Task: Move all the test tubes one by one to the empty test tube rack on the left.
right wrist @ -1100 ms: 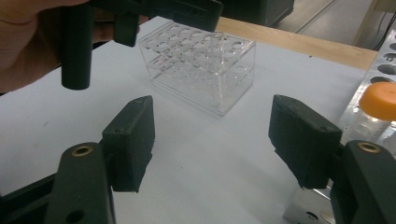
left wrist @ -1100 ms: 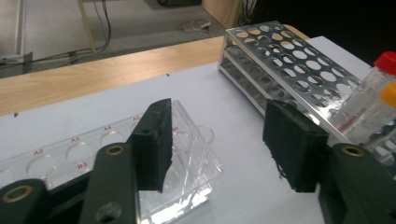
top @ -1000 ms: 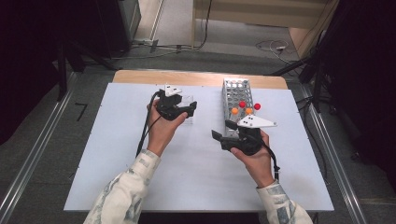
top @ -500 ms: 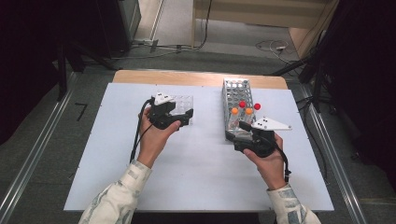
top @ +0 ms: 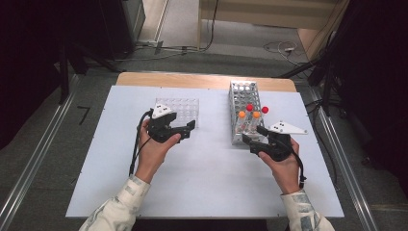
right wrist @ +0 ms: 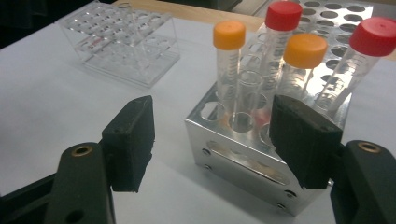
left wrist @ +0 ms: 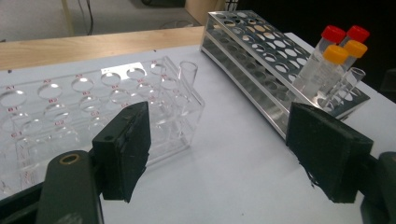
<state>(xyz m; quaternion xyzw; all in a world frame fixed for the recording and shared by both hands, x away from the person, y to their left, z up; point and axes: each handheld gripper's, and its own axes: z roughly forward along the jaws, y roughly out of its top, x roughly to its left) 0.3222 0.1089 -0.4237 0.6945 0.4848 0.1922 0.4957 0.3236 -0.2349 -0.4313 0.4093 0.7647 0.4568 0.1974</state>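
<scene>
While both grippers' fingers gape empty, the left gripper (left wrist: 219, 154) view reveals a bare tube (left wrist: 187, 81) — unreadable from the high view.

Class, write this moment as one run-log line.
left gripper: open, jaws just opening, empty | right gripper: open, at metal rack | clear rack: one uncapped tube

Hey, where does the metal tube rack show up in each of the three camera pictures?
High view: metal tube rack right of centre, ahead of the right gripper.
Left gripper view: upper right, running away diagonally.
Right gripper view: centre right, near corner between the open jaws.
Shared landmark: clear plastic rack.
</scene>
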